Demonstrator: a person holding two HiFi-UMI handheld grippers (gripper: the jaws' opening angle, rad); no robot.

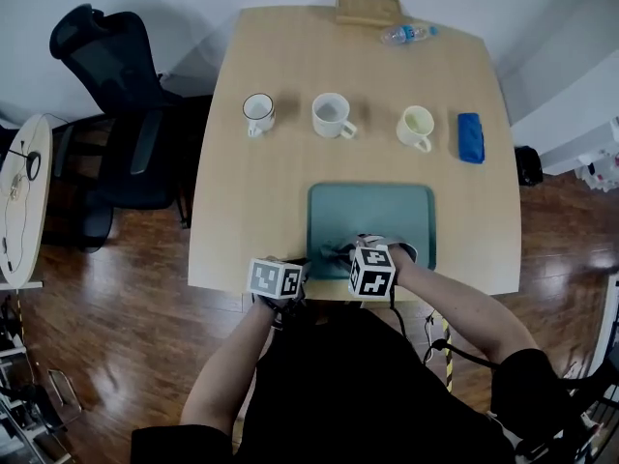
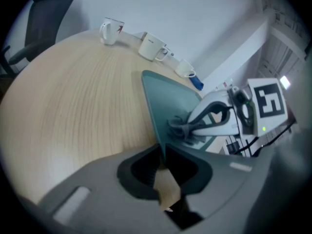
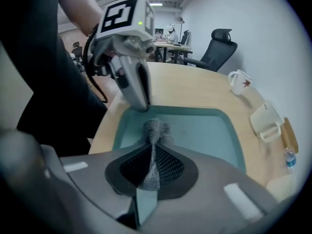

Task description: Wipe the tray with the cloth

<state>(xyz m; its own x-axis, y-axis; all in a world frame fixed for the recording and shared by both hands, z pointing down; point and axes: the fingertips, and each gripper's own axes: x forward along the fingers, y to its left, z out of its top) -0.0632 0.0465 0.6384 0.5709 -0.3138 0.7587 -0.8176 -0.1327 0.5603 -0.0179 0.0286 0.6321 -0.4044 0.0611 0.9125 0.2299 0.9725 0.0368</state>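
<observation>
A teal tray [image 1: 387,211] lies near the table's front edge. My left gripper [image 1: 298,265] is shut on the rim at the tray's near left corner; the left gripper view has the thin rim [image 2: 162,147] pinched between the jaws. My right gripper [image 1: 364,251] is shut on a grey mesh cloth [image 3: 155,129], bunched between its jaws, with the free end resting on the tray floor [image 3: 204,130] close to that corner. In the head view only a bit of the cloth [image 1: 338,252] shows between the two grippers.
Three mugs [image 1: 258,113] [image 1: 332,115] [image 1: 416,127] stand in a row beyond the tray, with a blue folded item [image 1: 470,136] to their right. A wooden board [image 1: 368,9] and a water bottle [image 1: 406,34] lie at the far edge. A black office chair [image 1: 116,95] stands left of the table.
</observation>
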